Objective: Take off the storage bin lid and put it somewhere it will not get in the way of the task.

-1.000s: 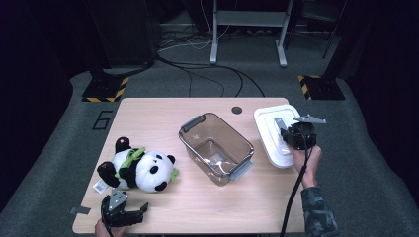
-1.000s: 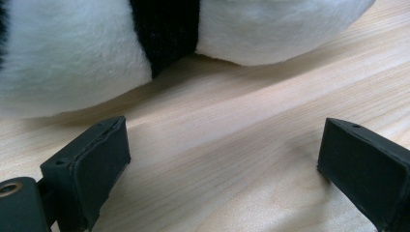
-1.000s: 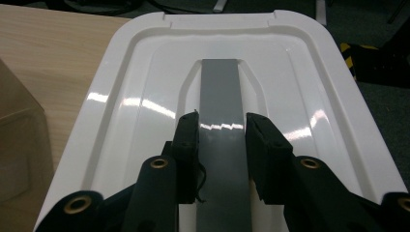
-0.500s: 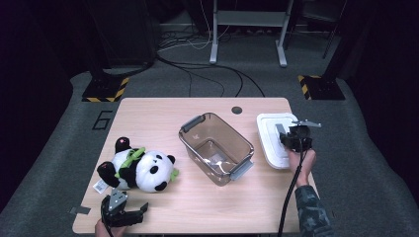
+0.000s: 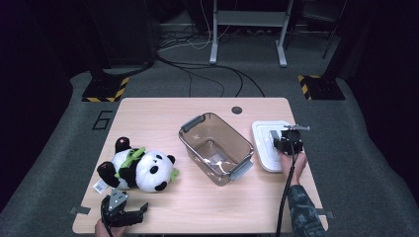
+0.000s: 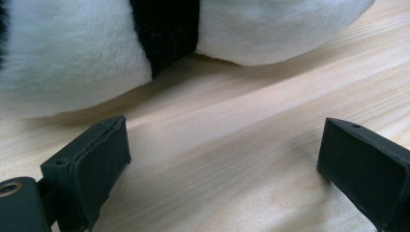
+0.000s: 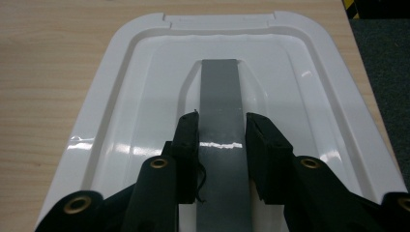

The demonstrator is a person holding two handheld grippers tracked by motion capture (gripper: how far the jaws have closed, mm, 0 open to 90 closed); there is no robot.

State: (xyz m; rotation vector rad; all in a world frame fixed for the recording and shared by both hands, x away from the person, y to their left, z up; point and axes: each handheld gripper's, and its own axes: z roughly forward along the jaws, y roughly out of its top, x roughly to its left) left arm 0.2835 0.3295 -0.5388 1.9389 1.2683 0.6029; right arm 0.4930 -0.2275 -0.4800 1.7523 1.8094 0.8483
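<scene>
left gripper [image 5: 120,213] low at the near worktop [image 5: 163,116] edge, fingers [image 6: 92,164] spread wide with nothing between, plush panda [image 5: 138,170] just past it, right gripper [image 5: 288,143] pinching the grey handle strip [image 7: 220,104] on the white lid [image 5: 267,131], clear bin [image 5: 216,148] mid-worktop beside the lid

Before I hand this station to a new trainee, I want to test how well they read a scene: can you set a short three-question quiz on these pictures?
1. True or false: the white lid sits on the clear bin.
2. The right gripper has its jaws on either side of what? A) the grey handle strip on the lid B) the bin's rim C) the plush panda
3. Fill in: the left gripper has its jaws ____, with bare table between them.

Key: 1 false, the lid lies on the table beside the bin. 2 A. 3 open.
</scene>
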